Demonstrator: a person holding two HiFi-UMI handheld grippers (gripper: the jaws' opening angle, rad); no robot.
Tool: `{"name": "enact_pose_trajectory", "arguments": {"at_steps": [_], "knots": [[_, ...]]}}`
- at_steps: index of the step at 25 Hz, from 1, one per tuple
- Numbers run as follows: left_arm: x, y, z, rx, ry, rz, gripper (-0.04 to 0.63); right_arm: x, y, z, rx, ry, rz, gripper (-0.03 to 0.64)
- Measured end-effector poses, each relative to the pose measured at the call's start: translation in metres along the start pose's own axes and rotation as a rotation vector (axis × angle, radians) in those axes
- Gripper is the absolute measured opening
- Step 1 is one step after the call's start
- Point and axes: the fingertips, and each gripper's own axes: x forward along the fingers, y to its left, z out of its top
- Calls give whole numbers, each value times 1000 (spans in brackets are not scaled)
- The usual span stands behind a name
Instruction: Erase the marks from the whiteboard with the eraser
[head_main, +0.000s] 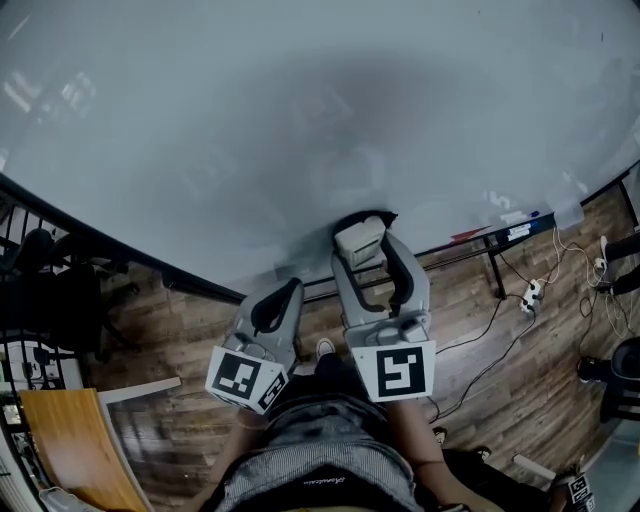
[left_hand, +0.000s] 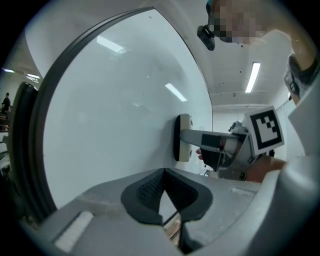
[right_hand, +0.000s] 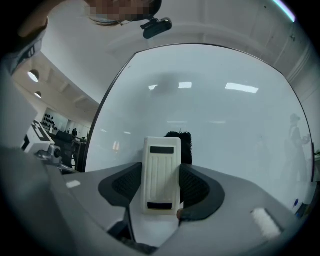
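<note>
Whiteboard (head_main: 300, 120) reads clean over nearly all that shows: pale, even surface in all three views, with only lamp reflections and a soft shadow near the tool. No clear pen strokes anywhere. Lower right of the head view has a faint patch that may be residue or glare; too weak to tell. Judgement: erasing looks close to finished or already finished, with at most a check pass over that lower right area and whatever lies beyond the frame. Eraser (right_hand: 161, 172) is clamped in the right gripper (head_main: 368, 225), a jaw against each long side, ribbed white back toward the camera and dark felt toward the board. Left gripper view shows it side-on, felt face flat against the surface or a hair off it; contact seems likely, not certain. It sits low on the board, near the bottom rail, just ahead of the person. Left gripper (head_main: 285, 290) is closed on nothing, pads nearly meeting, and hangs just beside the right one, below the bottom rail and off the board. It takes no part in the wiping.
</note>
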Motion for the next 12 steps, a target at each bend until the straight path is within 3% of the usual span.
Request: {"name": "enact_pose_trajectory", "arguments": {"at_steps": [7,12], "knots": [[-19,6,1,3,-10,0,3,11,49,26,-26,-78,77,242],[-36,13,-10,-42,-23,20,3,19,90,41,-16,-113,173,242]]}}
